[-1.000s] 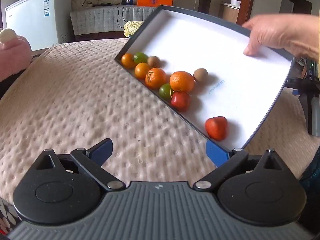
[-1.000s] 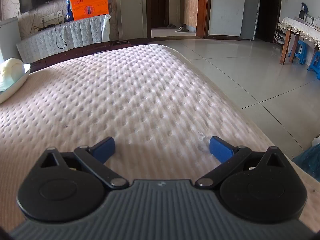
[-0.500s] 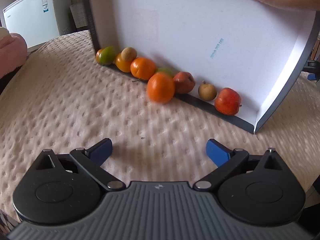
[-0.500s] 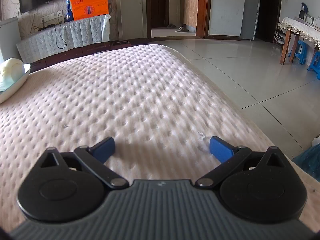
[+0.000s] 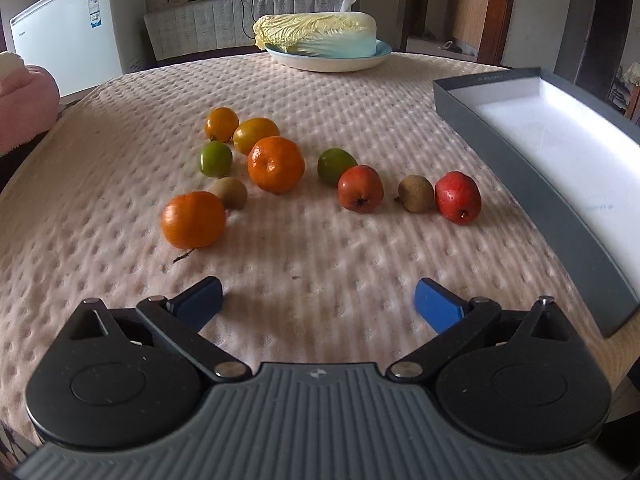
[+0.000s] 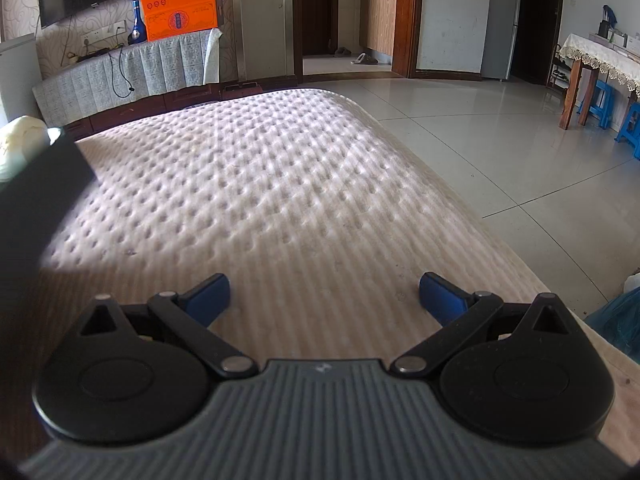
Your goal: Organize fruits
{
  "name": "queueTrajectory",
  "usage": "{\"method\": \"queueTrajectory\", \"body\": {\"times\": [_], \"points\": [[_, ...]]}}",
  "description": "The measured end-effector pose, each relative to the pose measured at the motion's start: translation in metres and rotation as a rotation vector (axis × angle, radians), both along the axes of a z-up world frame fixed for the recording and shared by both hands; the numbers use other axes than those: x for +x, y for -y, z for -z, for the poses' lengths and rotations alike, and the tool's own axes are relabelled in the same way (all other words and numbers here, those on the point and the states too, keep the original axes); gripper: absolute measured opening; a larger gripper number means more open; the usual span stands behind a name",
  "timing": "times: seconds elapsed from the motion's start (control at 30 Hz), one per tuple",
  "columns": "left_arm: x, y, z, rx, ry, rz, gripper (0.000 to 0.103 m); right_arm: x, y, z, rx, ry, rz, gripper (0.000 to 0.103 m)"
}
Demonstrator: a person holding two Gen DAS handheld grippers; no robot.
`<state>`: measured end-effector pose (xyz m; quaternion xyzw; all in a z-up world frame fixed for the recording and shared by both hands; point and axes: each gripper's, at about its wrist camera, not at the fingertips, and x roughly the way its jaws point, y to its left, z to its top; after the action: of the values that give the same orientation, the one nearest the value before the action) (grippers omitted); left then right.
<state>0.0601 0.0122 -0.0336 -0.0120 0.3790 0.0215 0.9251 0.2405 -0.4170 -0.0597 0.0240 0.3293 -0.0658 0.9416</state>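
Several fruits lie loose on the beige dimpled table cover [image 5: 320,260] in the left wrist view: a near orange [image 5: 193,220], a bigger orange [image 5: 276,164], two small yellow-orange fruits [image 5: 255,134], two green fruits [image 5: 216,158], two brown kiwis [image 5: 416,193] and two red fruits [image 5: 457,197]. A grey box with a white inside [image 5: 560,184] lies flat at the right. My left gripper [image 5: 318,304] is open and empty, short of the fruits. My right gripper [image 6: 324,296] is open and empty over bare cover.
A plate with a napa cabbage [image 5: 320,38] stands at the table's far side. The grey box's dark corner [image 6: 36,200] fills the left edge of the right wrist view. The table's right edge [image 6: 480,220] drops to a tiled floor. A pink cloth [image 5: 24,100] lies at far left.
A hand tipped the box and the fruits rolled out onto the cover. The box now lies flat at the right and the hand is gone. Neither gripper has changed its opening.
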Motion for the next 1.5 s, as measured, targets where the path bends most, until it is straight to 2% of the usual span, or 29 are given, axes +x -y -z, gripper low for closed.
{"method": "queueTrajectory", "body": {"times": [0.3,0.5,0.57,0.7,0.8,1.23,1.33,1.37,1.4,1.43,1.5], "points": [[-0.008,-0.002,0.005,0.001,0.052,0.007,0.103,0.001,0.001,0.0,0.002,-0.001,0.005,0.103],[-0.004,-0.011,0.002,-0.059,0.051,-0.012,0.103,0.001,0.001,0.0,0.001,-0.001,0.005,0.103],[-0.002,-0.009,0.002,-0.047,0.041,-0.008,0.103,0.001,0.001,0.0,0.0,-0.001,0.005,0.103],[0.002,0.003,0.002,0.037,0.006,0.012,0.103,0.002,0.002,0.0,0.005,-0.001,0.003,0.103],[0.0,-0.005,0.004,0.011,0.018,0.02,0.103,0.002,-0.001,0.0,-0.008,0.0,0.012,0.103],[0.001,-0.003,0.005,0.015,0.024,0.008,0.103,0.0,0.001,0.0,0.0,0.001,0.011,0.103],[0.003,-0.003,0.004,0.016,0.021,-0.011,0.103,0.0,0.0,-0.003,0.001,-0.046,0.018,0.103],[0.003,-0.002,0.004,0.015,0.022,-0.012,0.103,0.001,0.002,-0.008,0.006,-0.098,0.0,0.102],[0.004,-0.002,0.004,0.016,0.022,-0.011,0.103,-0.005,0.005,-0.013,0.02,-0.114,0.002,0.091],[0.004,-0.001,0.004,0.015,0.021,-0.01,0.103,-0.017,0.005,-0.019,0.019,-0.085,0.005,0.082],[0.004,-0.002,0.004,0.012,0.017,-0.009,0.103,-0.061,-0.009,-0.038,-0.063,0.027,-0.028,0.081]]}}
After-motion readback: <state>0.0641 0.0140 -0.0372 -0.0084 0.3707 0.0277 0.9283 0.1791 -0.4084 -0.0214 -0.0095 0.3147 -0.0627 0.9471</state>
